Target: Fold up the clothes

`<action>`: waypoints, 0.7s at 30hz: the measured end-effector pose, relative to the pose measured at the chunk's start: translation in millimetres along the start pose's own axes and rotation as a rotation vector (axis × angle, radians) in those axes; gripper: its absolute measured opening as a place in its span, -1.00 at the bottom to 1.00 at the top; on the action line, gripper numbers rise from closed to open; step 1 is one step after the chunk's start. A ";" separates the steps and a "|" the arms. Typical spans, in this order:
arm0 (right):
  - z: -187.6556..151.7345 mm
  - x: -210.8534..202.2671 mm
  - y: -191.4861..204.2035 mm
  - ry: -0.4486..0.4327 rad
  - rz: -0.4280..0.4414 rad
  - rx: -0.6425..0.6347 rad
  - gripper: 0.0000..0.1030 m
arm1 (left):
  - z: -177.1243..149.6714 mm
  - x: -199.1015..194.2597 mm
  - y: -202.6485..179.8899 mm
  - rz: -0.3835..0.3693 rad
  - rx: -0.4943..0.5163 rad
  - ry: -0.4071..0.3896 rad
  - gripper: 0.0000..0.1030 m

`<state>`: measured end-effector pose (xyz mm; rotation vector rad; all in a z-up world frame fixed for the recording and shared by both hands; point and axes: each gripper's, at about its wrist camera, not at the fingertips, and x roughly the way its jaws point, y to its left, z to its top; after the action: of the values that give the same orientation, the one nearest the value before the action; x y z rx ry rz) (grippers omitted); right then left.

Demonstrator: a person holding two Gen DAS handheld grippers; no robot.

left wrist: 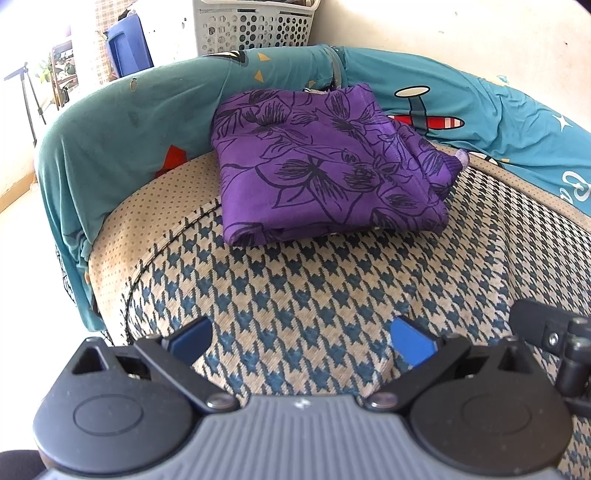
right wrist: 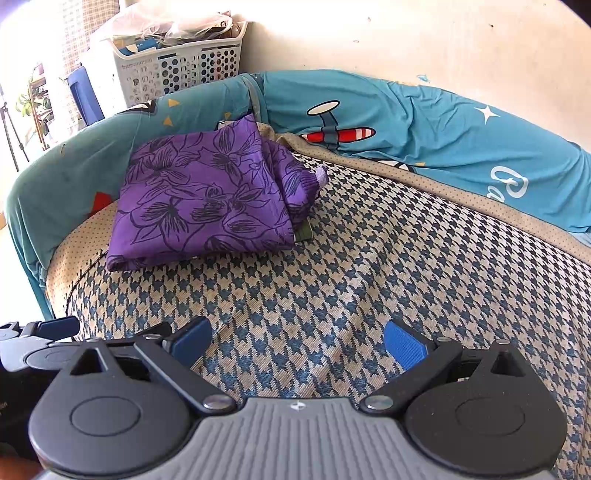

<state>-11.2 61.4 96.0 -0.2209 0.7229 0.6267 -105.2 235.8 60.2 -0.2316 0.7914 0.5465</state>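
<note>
L tool (left wrist: 301, 338): fingers spread wide, nothing btwn the blue pads (left wrist: 412, 341), held low & level. R tool (right wrist: 297, 338): same, fingers wide apart, pads bare, empty. Both side by side, close together, pointing fwd.

A folded purple garment (left wrist: 325, 166) lay on the houndstooth cushion (left wrist: 332, 295), against the teal cover (left wrist: 110, 147); the left gripper (left wrist: 301, 341) hung spread over bare cushion, well apart from it; a basket (left wrist: 255, 26) stood behind.
</note>
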 end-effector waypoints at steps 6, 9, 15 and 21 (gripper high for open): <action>-1.6 -1.4 -7.1 -0.001 -0.007 0.010 0.95 | -0.2 -0.1 -9.1 -0.009 0.022 -0.001 1.00; -3.6 -3.5 -12.6 -0.005 -0.020 0.020 0.95 | -0.1 -0.4 -17.5 -0.014 0.041 -0.004 1.00; -8.2 -6.8 -28.4 0.000 -0.070 0.064 0.95 | 0.9 1.3 -37.2 -0.033 0.078 0.006 1.00; -16.6 -11.5 -49.6 0.003 -0.109 0.114 0.95 | -2.1 1.6 -63.1 -0.066 0.142 0.012 1.00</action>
<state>3.0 10.0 90.5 -0.1546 0.7420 0.4795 -71.1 182.7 57.3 -0.1301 0.8276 0.4252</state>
